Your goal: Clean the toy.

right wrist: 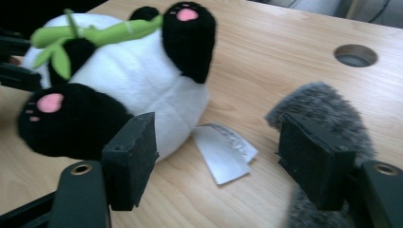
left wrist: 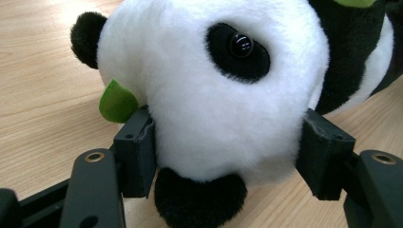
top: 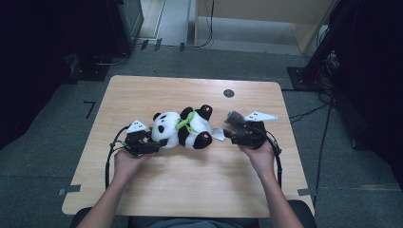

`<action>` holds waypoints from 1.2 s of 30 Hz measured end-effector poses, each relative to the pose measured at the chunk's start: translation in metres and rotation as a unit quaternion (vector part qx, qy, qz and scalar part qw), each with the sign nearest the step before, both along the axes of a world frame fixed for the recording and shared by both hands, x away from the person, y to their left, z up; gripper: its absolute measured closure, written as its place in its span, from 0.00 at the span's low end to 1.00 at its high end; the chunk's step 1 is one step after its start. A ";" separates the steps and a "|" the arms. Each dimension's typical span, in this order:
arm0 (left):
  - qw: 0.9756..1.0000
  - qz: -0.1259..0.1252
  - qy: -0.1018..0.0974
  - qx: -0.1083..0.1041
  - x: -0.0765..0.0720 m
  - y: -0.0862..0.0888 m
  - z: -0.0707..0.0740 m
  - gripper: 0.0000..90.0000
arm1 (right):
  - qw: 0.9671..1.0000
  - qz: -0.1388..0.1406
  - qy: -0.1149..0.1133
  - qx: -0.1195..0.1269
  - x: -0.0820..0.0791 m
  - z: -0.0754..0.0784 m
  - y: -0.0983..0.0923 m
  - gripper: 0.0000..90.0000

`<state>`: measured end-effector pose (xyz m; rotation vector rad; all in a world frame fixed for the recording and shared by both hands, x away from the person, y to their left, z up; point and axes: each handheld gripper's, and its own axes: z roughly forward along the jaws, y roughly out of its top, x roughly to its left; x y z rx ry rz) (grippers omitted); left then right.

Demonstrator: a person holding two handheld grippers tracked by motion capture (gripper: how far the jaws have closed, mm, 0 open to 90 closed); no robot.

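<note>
— Lying on its side near the middle of the tabletop (top: 142, 190), the plush panda (top: 183, 129) has its head toward the person's left. Where does the work stand?

— The left tool (top: 153, 145) has its jaws clamped on the panda's head, pads pressing into the white fur on both sides, as the left gripper view shows. So one end of the toy is secured.

— And the other hand?

— The right tool (right wrist: 218, 161) has its jaws apart with nothing between them; below the gap lies the panda's white fabric tag (right wrist: 223, 151). A grey furry piece (right wrist: 328, 114) sits right behind one jaw; whether it touches cannot be told.

— So what is left?

— Likely a second hold at the foot end, then lifting or moving the toy.
</note>
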<state>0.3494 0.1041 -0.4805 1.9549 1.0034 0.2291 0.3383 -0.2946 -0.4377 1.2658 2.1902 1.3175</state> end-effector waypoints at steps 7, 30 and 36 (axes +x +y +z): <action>1.000 0.001 0.004 0.000 0.001 0.000 0.001 0.37 | 0.999 0.036 -0.003 0.004 -0.007 0.005 0.020 0.21; 0.999 0.007 0.030 -0.015 0.007 -0.001 0.009 0.48 | 0.993 0.115 -0.022 -0.003 0.001 -0.019 0.071 0.16; 0.999 0.009 0.043 -0.022 0.006 -0.007 0.012 0.48 | 0.994 0.105 -0.017 -0.007 0.013 -0.031 0.086 0.06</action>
